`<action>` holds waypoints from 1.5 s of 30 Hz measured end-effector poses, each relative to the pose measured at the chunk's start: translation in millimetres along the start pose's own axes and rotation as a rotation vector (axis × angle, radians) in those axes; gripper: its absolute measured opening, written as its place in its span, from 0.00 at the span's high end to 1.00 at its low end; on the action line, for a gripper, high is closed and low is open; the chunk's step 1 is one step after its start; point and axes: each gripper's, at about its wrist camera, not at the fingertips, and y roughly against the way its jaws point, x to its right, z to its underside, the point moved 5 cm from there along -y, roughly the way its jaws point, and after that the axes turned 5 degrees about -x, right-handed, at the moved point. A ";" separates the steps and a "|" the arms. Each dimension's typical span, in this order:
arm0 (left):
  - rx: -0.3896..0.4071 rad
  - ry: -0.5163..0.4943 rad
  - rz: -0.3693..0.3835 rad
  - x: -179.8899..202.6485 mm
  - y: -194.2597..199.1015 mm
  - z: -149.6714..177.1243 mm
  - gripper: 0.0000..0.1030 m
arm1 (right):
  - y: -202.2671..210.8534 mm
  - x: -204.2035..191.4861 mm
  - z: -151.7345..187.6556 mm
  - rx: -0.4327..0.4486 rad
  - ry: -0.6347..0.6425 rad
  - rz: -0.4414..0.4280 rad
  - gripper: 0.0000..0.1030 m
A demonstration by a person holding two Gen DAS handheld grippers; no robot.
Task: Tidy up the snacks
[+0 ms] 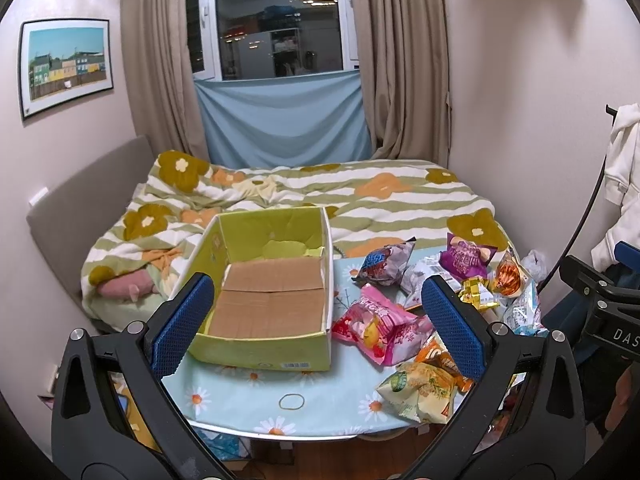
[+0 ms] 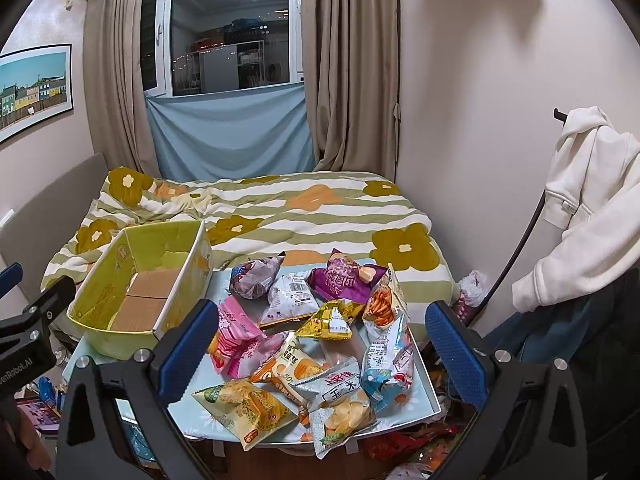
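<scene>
Left wrist view: we see a green cardboard box (image 1: 264, 296) on the tabletop (image 1: 248, 396), open at the top, with a bare brown floor and white rim edges. Its long axis runs from 6 toward 12 o'clock, the short barcode wall facing us. The left tool (image 1: 318, 326) hangs above the near edge with its blue pads spread wide, nothing between them.

At 3 o'clock from the box lies a loose heap of snack bags. A pink bag (image 1: 380, 328) sits just beside the box's right wall, its length slanting from 10 toward 4 o'clock. A pale yellow bag (image 1: 418, 392) lies at 5 o'clock near the tabletop edge, and a purple bag (image 1: 468, 258) stands tilted at 2 o'clock. A rubber band (image 1: 291, 401) rests at 6 o'clock.

In the right wrist view we find the right tool (image 2: 322, 350) likewise spread wide and empty over the heap, the box (image 2: 132, 280) at 10 o'clock, and a white bag with yellow rounds (image 2: 340, 404) nearest us. The floral bed (image 2: 320, 216) lies beyond at 12 o'clock.
</scene>
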 end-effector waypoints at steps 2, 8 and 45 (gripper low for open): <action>-0.001 0.000 0.000 0.0 -0.2 0.1 0.00 | -0.4 0.1 -0.5 -0.001 0.001 -0.001 0.00; -0.009 0.004 0.003 0.3 -1.2 2.8 0.00 | 1.4 -5.0 2.3 -0.004 0.011 -0.004 0.00; -0.048 -0.005 0.010 0.5 -16.2 2.1 0.00 | -4.6 -7.5 1.7 -0.020 0.013 -0.016 0.00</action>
